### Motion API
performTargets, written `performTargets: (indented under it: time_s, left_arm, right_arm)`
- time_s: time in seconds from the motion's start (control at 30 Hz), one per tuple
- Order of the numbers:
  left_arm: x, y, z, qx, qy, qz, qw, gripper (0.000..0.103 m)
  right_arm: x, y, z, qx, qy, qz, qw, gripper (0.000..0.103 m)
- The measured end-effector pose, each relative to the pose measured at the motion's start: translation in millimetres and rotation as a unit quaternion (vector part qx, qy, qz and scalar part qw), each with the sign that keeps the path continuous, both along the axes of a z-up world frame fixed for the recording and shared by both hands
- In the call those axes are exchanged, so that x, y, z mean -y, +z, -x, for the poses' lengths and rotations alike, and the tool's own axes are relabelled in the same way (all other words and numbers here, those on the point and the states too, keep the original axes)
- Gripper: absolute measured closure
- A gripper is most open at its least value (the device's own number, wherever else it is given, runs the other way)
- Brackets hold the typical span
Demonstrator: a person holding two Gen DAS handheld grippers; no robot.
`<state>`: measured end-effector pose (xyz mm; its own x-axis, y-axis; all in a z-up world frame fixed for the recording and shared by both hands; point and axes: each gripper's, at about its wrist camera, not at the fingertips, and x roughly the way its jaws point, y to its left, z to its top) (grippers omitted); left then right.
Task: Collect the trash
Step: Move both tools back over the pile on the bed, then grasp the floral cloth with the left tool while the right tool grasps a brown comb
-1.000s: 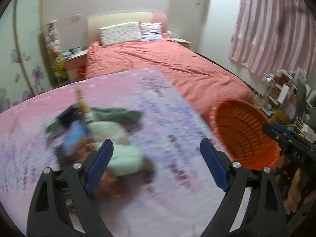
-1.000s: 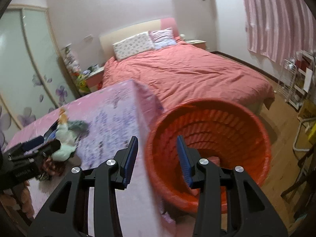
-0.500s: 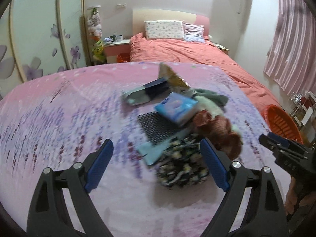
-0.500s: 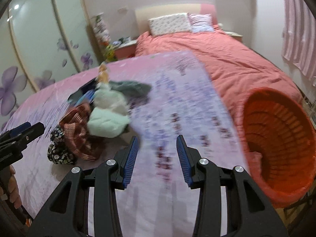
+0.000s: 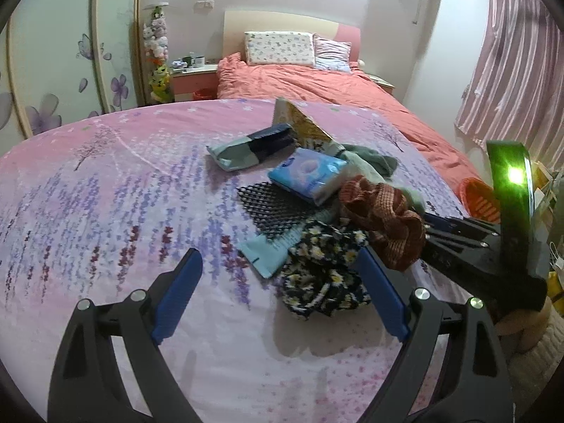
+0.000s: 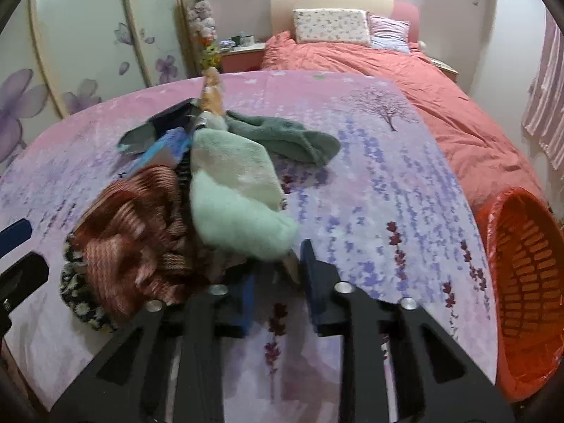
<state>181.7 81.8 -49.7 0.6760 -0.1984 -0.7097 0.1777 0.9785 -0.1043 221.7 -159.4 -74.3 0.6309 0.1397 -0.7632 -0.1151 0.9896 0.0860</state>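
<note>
A pile of stuff was seen on the pink flowery cloth point(image 5: 105, 162) in both views.

Only the L view showed the blue tissue pack point(image 5: 306, 172), the black net point(image 5: 271, 204), the light blue wrapper point(image 5: 262, 252) and the yellow snack bag point(image 5: 303, 127). The R gripper point(image 5: 428, 225) was seen there too, its tips right at the brown knit cloth point(image 5: 384, 215), with a green light on the part behind it.

Only the R view showed the fluffy mint cloth point(image 6: 232, 190) and the dark green cloth point(image 6: 285, 135) well. The orange basket point(image 6: 525, 275) was seen big there, off the cloth's R edge; in the L view just a bit of it was seen.

The L gripper point(image 5: 278, 296) was held spread wide, nothing pinched. The black flower-print cloth point(image 5: 324, 275) was seen just by its R finger, and the wrapper in front of the gap.

The R gripper point(image 6: 278, 275) was closing. If anything was pinched could not be told; the mint cloth was seen just past its tips.
</note>
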Motion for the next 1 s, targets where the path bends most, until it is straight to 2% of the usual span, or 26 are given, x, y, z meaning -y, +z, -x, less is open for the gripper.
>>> performTargets:
  time_s: [0.07,0.23,0.33,0.5,0.73,0.8,0.87,0.9,0.93,0.97,1.0]
  left_arm:
    - [4.3,-2.5,-0.8,-0.001,-0.005,0.0,1.0,0.016]
    - [18.7,-8.3,-5.1,-0.007,-0.016,-0.004,0.9998,0.016]
    - [25.2,-12.7,-8.1,-0.009,-0.019,-0.008,0.9997,0.02]
    - [29.3,-21.0,-14.2,-0.018,-0.018,-0.013,0.9996,0.024]
    - [27.9,-27.0,-20.4,-0.022,-0.015,-0.006,0.9996,0.031]
    - [29.7,-28.0,-21.2,-0.021,-0.017,-0.007,0.9996,0.033]
    - [31.8,-29.1,-22.4,-0.02,-0.017,-0.011,0.9996,0.039]
    - [32.8,-29.7,-23.5,-0.021,-0.017,-0.012,0.9996,0.049]
    - [32.9,-30.8,-25.1,-0.023,-0.019,-0.011,0.9995,0.059]
    - [32.3,-31.7,-26.0,-0.026,-0.021,-0.006,0.9994,0.063]
    - [30.7,-32.1,-26.7,-0.028,-0.023,0.0,0.9993,0.071]
  right_arm:
    - [10.7,0.5,5.0,-0.004,-0.017,-0.018,1.0,0.095]
    - [44.1,0.5,20.4,-0.01,-0.065,-0.049,0.997,0.096]
    - [53.1,-0.6,27.2,-0.019,-0.064,-0.078,0.995,0.096]
    - [42.9,-0.6,27.0,-0.017,-0.048,-0.067,0.996,0.094]
    - [38.1,0.5,18.1,-0.015,-0.044,-0.059,0.997,0.083]
    - [35.3,0.4,16.3,-0.013,-0.043,-0.054,0.998,0.075]
    - [31.4,-0.4,12.8,-0.011,-0.044,-0.048,0.998,0.072]
    - [30.1,-1.5,10.8,-0.012,-0.043,-0.046,0.998,0.073]
    - [28.7,-3.6,8.4,-0.017,-0.042,-0.044,0.998,0.078]
    - [29.2,-3.8,8.2,-0.018,-0.045,-0.041,0.998,0.089]
    - [30.6,-3.5,8.8,-0.018,-0.043,-0.045,0.998,0.092]
